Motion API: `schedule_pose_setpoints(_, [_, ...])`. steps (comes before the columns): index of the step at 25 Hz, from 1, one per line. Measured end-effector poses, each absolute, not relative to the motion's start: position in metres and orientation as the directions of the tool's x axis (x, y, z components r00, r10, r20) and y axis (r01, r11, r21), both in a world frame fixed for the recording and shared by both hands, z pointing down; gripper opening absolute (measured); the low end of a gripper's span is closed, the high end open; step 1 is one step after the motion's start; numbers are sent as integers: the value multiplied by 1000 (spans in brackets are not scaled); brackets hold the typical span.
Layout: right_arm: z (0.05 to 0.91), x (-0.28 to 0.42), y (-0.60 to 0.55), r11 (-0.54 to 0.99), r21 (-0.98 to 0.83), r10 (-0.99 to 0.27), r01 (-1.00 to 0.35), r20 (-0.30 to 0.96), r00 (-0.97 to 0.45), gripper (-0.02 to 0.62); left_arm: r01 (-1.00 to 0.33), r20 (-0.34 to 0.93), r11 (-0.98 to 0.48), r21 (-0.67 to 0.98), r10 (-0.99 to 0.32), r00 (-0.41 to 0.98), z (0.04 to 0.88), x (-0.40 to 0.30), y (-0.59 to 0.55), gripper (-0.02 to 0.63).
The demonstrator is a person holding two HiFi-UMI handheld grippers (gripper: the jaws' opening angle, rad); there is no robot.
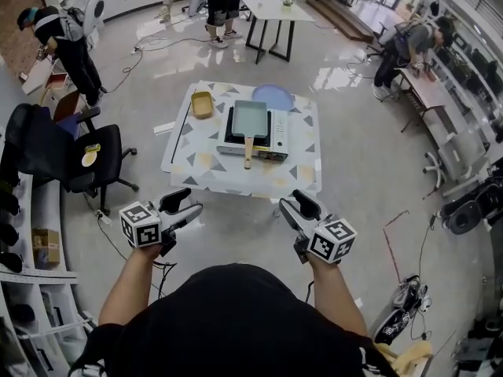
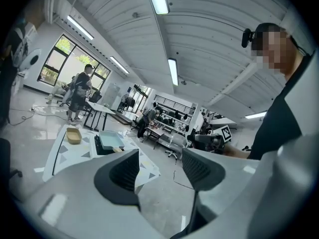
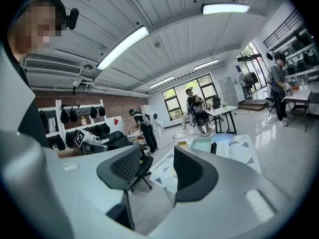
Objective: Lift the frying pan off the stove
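Note:
A square pale-green frying pan [image 1: 250,118] with a wooden handle [image 1: 248,151] sits on a portable stove [image 1: 280,131] on a low patterned table [image 1: 236,177]. The handle points toward me. My left gripper [image 1: 185,204] is held open over the floor short of the table's near edge, with nothing between its jaws. My right gripper [image 1: 294,206] is also open and empty, level with the left one. In the left gripper view the pan [image 2: 110,140] shows far off beyond the open left gripper [image 2: 160,166]. The right gripper view has the pan [image 3: 202,144] behind the open right gripper [image 3: 157,168].
A yellow tray [image 1: 202,104] and a blue plate [image 1: 273,95] lie on the table behind the stove. A black office chair [image 1: 71,159] stands to the left, shelves at the far left edge. People work around the room, and a white table [image 1: 277,10] stands at the back.

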State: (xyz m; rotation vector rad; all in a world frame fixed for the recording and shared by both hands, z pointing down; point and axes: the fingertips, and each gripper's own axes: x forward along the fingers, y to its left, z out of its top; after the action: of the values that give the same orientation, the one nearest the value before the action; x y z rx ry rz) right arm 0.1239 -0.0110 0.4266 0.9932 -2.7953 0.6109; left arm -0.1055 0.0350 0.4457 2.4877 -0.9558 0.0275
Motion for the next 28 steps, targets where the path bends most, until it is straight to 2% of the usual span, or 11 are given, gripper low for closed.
schedule_pose_setpoints(28, [443, 163, -85, 725, -368, -532, -582, 238, -813, 241, -653, 190, -616, 440, -647, 738, 464, -62, -36, 377])
